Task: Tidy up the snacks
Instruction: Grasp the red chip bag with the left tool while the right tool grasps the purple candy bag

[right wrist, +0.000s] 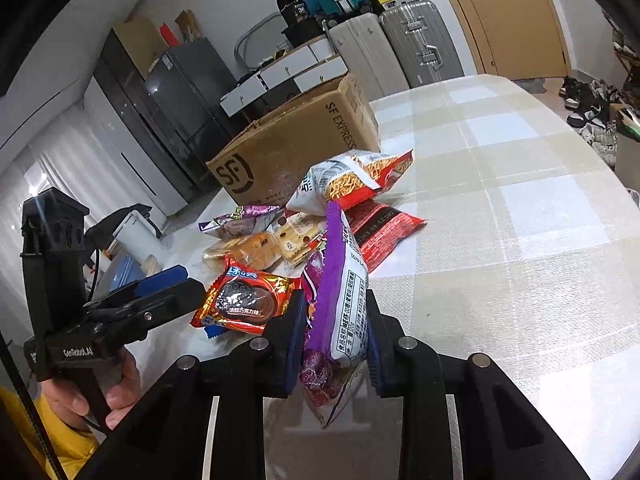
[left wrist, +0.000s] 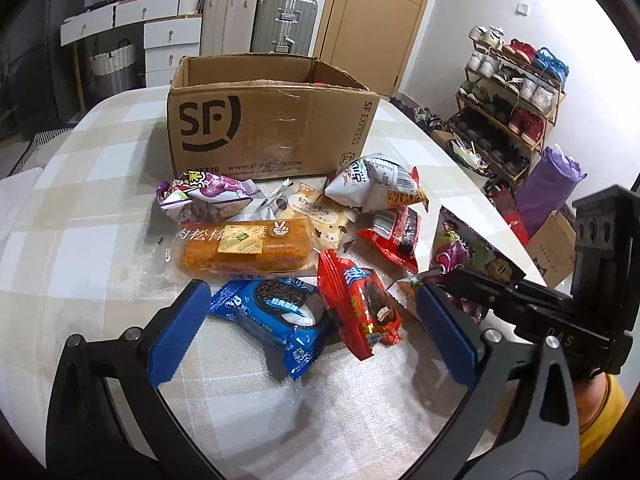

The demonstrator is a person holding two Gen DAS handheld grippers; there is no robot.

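Observation:
Several snack packets lie on the checked tablecloth (left wrist: pixel 100 208) in front of an open SF cardboard box (left wrist: pixel 264 124). My left gripper (left wrist: pixel 308 328) is open over a blue Oreo packet (left wrist: pixel 272 316) and a red chocolate-pie packet (left wrist: pixel 360 300). My right gripper (right wrist: pixel 334 340) is shut on a purple snack packet (right wrist: pixel 340 292), held upright above the table; it also shows in the left wrist view (left wrist: pixel 468 256). An orange pork-floss bread (left wrist: pixel 240 248), a white-and-red noodle snack bag (left wrist: pixel 376 184) and a purple-white packet (left wrist: pixel 208 194) lie nearer the box.
The box also shows in the right wrist view (right wrist: pixel 288 152). A red-black packet (right wrist: pixel 384 228) lies beside the pile. A shoe rack (left wrist: pixel 516 96) and a purple bag (left wrist: pixel 548 184) stand right of the table. Suitcases (left wrist: pixel 256 20) and drawers stand behind.

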